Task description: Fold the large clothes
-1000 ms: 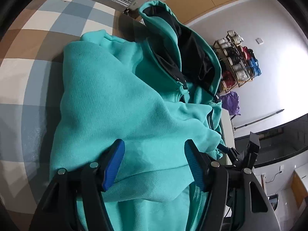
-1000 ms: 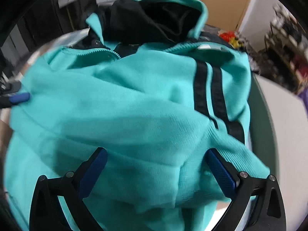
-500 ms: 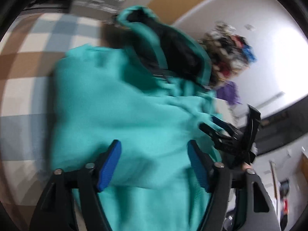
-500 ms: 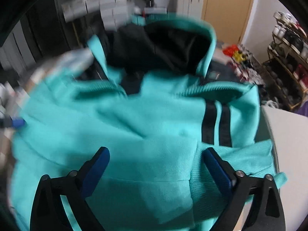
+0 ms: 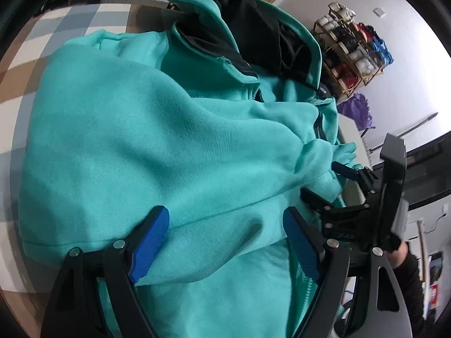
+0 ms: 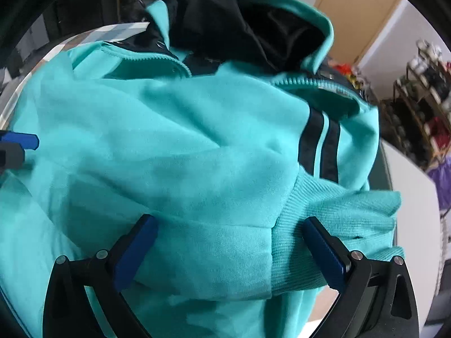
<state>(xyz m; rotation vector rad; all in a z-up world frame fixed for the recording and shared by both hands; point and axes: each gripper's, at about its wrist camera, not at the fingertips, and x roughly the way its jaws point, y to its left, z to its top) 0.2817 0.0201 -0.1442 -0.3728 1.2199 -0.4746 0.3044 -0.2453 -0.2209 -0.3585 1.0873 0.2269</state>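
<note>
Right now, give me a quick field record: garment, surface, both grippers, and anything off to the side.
garment: teal hoodie, black-lined hood, sleeves laid over the body
stripes: two black bands on one sleeve
surface: checked table
left gripper: jaws opening, fabric between them, pads not pressing
right gripper: open, ribbed cuff between the pads
side: shoe rack

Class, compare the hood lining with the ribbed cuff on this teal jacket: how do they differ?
The hood lining is black and smooth; the ribbed cuff is teal and ridged. The lining sits at the far end of the jacket; the cuff lies near the right gripper, by one of its fingers. Both belong to one garment.
</note>
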